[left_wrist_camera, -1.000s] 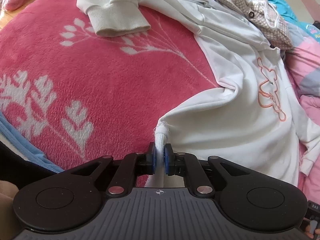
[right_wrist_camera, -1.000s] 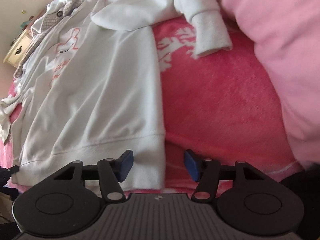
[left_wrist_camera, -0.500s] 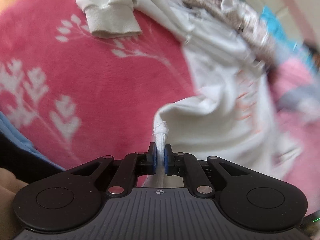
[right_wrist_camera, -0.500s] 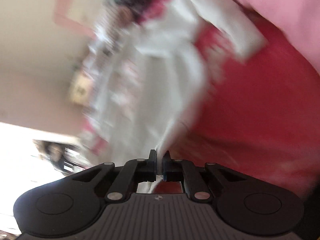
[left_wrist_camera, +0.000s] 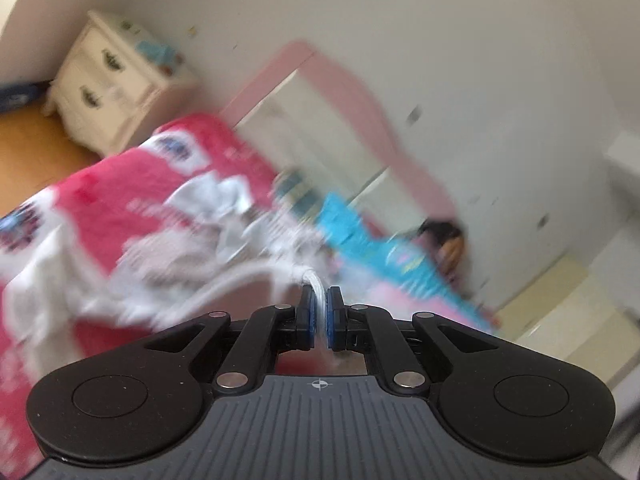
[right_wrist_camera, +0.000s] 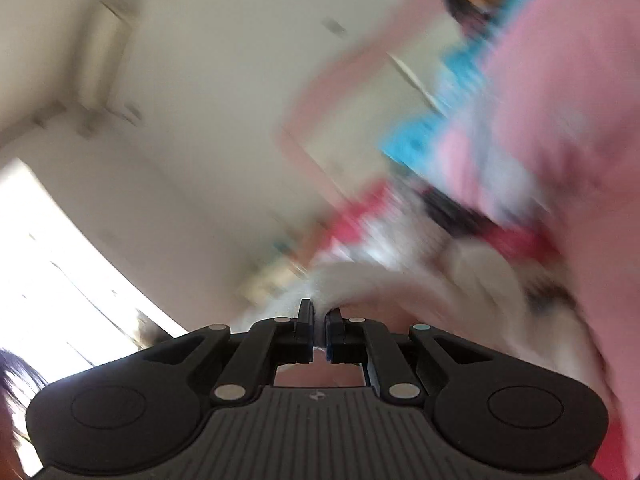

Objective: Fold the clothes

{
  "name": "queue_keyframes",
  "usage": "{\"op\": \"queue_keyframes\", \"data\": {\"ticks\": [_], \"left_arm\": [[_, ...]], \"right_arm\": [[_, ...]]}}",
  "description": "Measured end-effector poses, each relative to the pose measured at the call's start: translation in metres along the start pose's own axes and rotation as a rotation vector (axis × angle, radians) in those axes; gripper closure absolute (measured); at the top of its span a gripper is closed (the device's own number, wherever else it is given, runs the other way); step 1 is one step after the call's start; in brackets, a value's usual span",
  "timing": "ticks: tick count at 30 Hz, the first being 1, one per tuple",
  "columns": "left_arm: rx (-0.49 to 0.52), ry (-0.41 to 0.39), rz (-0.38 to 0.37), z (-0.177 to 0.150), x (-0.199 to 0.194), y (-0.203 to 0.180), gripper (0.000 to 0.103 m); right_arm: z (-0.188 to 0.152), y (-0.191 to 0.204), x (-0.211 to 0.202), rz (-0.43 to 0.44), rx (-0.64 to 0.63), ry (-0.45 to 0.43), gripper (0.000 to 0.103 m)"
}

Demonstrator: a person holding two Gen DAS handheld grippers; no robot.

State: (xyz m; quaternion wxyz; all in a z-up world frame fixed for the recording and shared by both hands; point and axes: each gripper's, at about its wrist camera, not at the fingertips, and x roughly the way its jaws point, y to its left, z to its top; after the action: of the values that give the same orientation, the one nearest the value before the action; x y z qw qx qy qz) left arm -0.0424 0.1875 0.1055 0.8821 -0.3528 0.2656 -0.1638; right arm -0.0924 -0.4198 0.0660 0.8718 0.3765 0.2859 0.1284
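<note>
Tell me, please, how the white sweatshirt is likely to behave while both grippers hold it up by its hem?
Probably floppy: the white sweatshirt sags away from the left gripper in a loose curve. It likely hangs between two pinch points, since the right gripper also clamps white cloth. It seems light, as narrow pads hold it.

Each camera sits just behind its own tool, looking forward along the fingers. The left view faces across the bed [left_wrist_camera: 112,184] toward the pink headboard [left_wrist_camera: 360,92] and a nightstand [left_wrist_camera: 108,92]. The right view tilts toward wall and window [right_wrist_camera: 60,264]. Both share the blurred headboard [right_wrist_camera: 320,96].
</note>
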Motion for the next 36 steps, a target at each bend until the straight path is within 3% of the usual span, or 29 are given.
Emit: {"op": "queue_keyframes", "data": {"ticks": [5, 8, 10, 21, 29, 36], "left_arm": [[-0.079, 0.234, 0.219, -0.102, 0.022, 0.064, 0.1], [-0.108, 0.392, 0.314, -0.157, 0.044, 0.102, 0.1], [-0.087, 0.456, 0.352, -0.18, 0.053, 0.113, 0.1], [0.14, 0.574, 0.46, -0.212, 0.07, 0.115, 0.1], [0.136, 0.6, 0.453, -0.211, 0.051, 0.112, 0.1], [0.16, 0.63, 0.489, -0.222, 0.056, 0.119, 0.099]], "right_arm": [[-0.079, -0.097, 0.036, -0.286, 0.194, 0.298, 0.096], [-0.106, -0.125, 0.04, -0.366, 0.229, 0.388, 0.096], [-0.114, -0.128, 0.041, -0.397, 0.211, 0.417, 0.096], [-0.136, -0.112, 0.052, -0.523, 0.008, 0.588, 0.096], [-0.129, -0.088, 0.03, -0.511, -0.019, 0.606, 0.097], [-0.141, -0.101, 0.048, -0.549, -0.039, 0.666, 0.096]]}}
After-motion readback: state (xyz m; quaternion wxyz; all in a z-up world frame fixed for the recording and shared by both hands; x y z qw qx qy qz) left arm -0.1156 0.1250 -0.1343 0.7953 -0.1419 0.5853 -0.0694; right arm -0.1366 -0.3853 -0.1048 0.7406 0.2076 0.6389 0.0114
